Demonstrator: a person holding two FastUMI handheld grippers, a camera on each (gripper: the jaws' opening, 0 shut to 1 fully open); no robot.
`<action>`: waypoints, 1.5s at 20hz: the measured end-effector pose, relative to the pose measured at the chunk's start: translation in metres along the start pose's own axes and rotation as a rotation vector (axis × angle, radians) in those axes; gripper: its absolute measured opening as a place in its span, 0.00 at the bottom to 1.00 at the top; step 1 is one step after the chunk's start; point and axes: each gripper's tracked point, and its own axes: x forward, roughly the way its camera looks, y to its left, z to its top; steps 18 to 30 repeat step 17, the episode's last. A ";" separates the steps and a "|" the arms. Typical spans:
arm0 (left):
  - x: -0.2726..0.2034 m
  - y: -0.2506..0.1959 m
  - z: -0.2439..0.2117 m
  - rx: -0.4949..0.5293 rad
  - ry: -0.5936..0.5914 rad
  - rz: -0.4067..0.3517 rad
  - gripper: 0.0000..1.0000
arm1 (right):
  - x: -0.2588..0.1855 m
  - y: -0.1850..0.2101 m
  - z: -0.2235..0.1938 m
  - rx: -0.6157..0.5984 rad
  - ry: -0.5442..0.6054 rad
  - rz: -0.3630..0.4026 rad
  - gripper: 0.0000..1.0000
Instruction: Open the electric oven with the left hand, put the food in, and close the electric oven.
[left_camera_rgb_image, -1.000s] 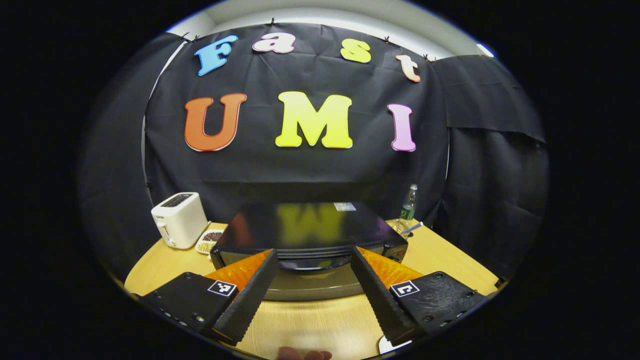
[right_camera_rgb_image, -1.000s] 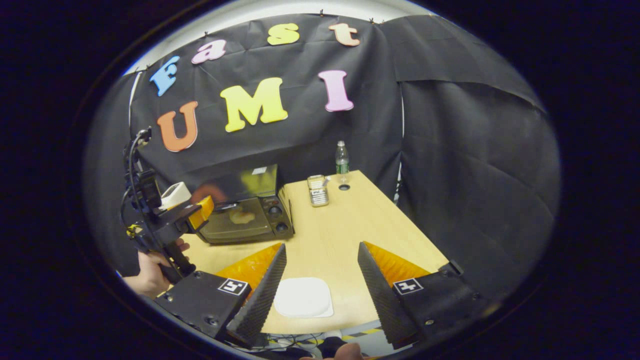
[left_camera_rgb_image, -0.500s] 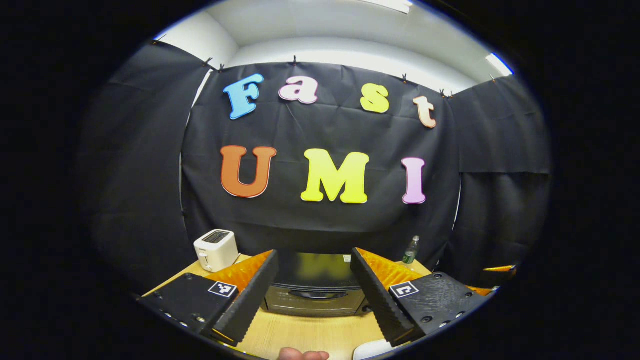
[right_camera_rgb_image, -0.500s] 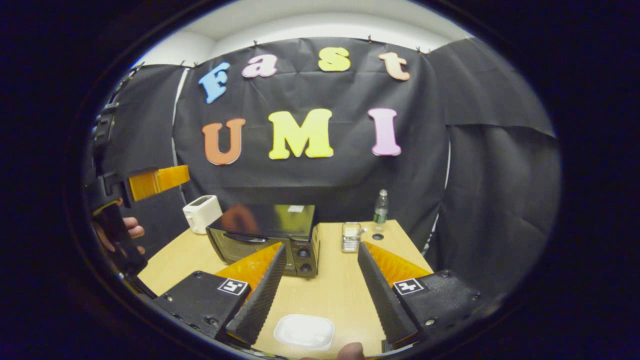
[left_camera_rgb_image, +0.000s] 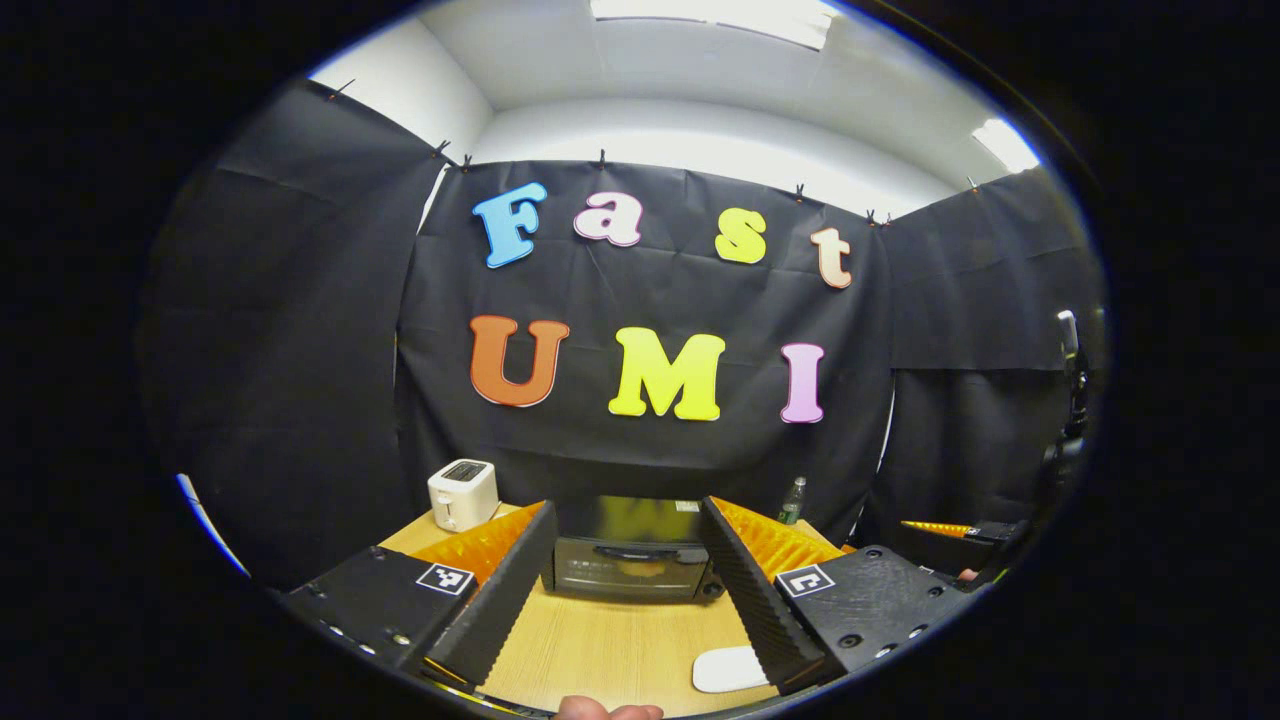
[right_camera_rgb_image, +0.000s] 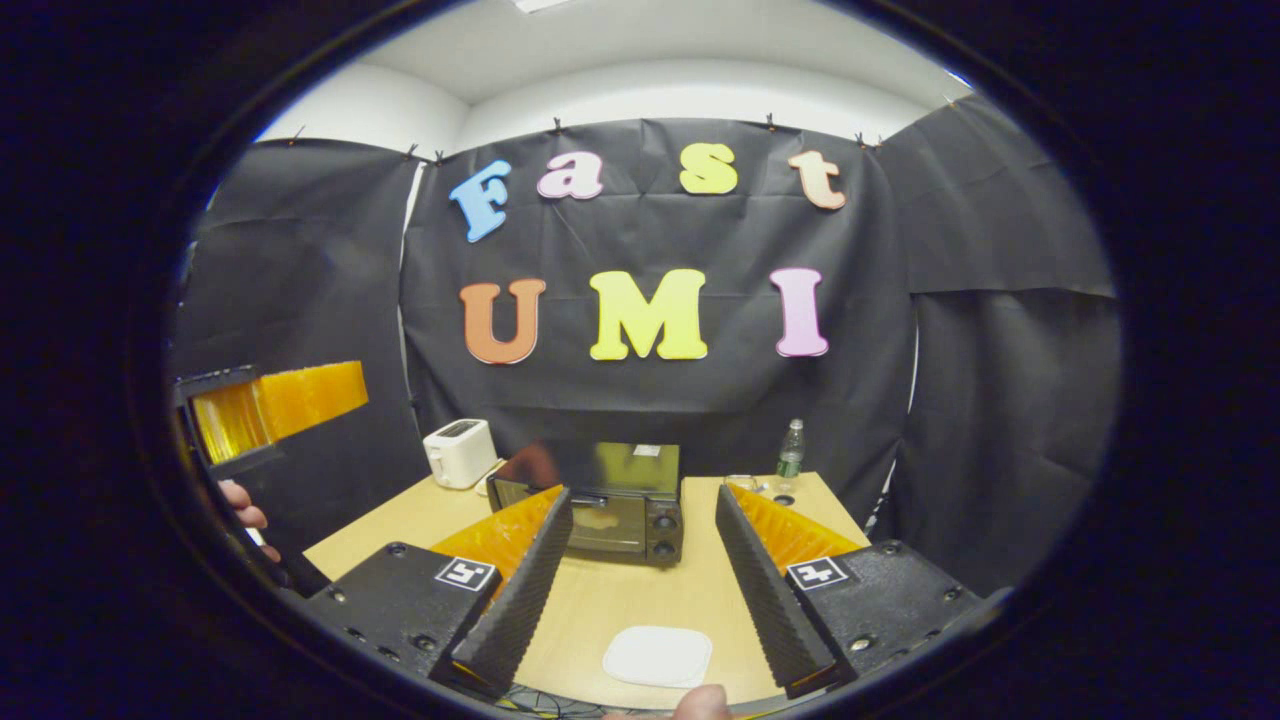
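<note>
The left tongs (left_camera_rgb_image: 625, 590) stand wide apart with nothing between them, held above the near part of the wooden worktop (left_camera_rgb_image: 610, 650) and aimed straight at the electric oven (left_camera_rgb_image: 630, 560), which sits toward the worktop's far edge, left of its middle, with its glass door shut and the handle bar across the top of the door. The right tongs (right_camera_rgb_image: 640, 575) are likewise spread and empty, well back from the oven, and the left tongs show again at the left side of the right gripper view, raised and clear of everything. Through the oven door in the right gripper view a pale lump (right_camera_rgb_image: 598, 518) can be made out, probably the food on the rack, though it is too small to be sure. A white plate (right_camera_rgb_image: 657, 656) lies bare by the worktop's near edge. Beyond, a white toaster (right_camera_rgb_image: 459, 452) stands at the far left corner and a water bottle (right_camera_rgb_image: 790, 449) near the far right corner. By this layout the task looks finished, or nearly: door closed, plate bare, both tongs free. If anything remains, it calls only for checking that the door is fully seated.
</note>
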 end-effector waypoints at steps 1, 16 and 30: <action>-0.015 0.003 -0.002 0.002 0.005 -0.005 0.94 | -0.012 0.006 -0.002 0.000 0.000 -0.004 0.91; -0.101 0.037 -0.023 0.005 0.030 0.020 0.94 | -0.097 0.040 -0.012 0.006 0.004 -0.004 0.91; -0.102 0.036 -0.022 0.002 0.029 0.019 0.94 | -0.098 0.041 -0.012 0.009 0.004 -0.002 0.91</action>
